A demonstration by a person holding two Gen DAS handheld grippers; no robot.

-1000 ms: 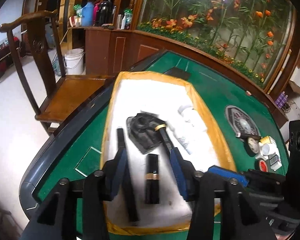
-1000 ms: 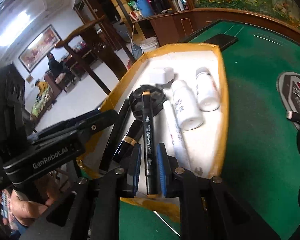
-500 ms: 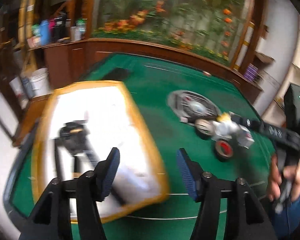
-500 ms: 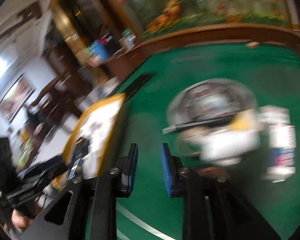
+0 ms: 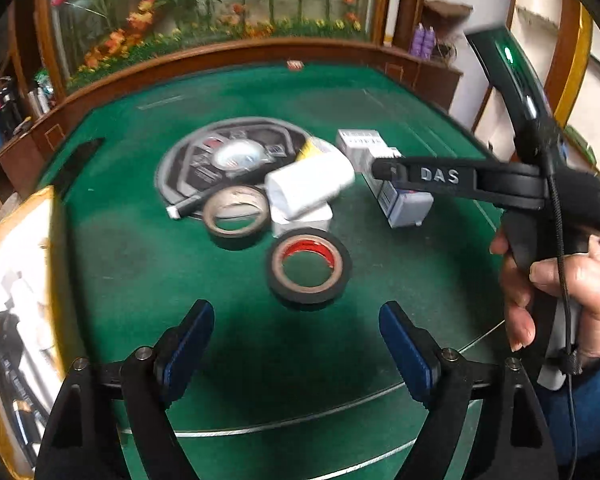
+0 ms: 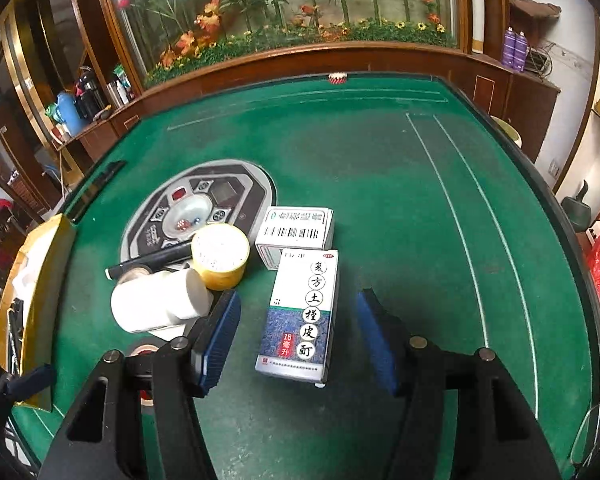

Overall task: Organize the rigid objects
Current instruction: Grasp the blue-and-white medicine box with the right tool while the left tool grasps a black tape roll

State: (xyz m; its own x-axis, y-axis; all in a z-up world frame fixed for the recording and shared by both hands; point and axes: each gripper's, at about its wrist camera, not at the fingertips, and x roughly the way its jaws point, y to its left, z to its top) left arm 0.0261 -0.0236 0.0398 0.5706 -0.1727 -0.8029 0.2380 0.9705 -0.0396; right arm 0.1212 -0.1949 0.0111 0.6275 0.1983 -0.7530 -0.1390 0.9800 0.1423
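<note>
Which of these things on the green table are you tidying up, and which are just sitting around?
Tidying up: medicine box, barcode box, white bottle, yellow tape roll, black tape roll, brown tape roll, marker, storage tray.

Just around: table's centre panel, flower display.

Both grippers are built the same way: the left gripper (image 5: 296, 338) and the right gripper (image 6: 296, 336) have black plastic arms with triangular holes, round silver screws at the joints, and blue ribbed pads (image 6: 216, 338). In the left wrist view the other tool carries white letters "DAS", a green light and a thin black cable. The hand (image 5: 560, 300) comes out of a dark blue sleeve (image 5: 588, 412).
</note>
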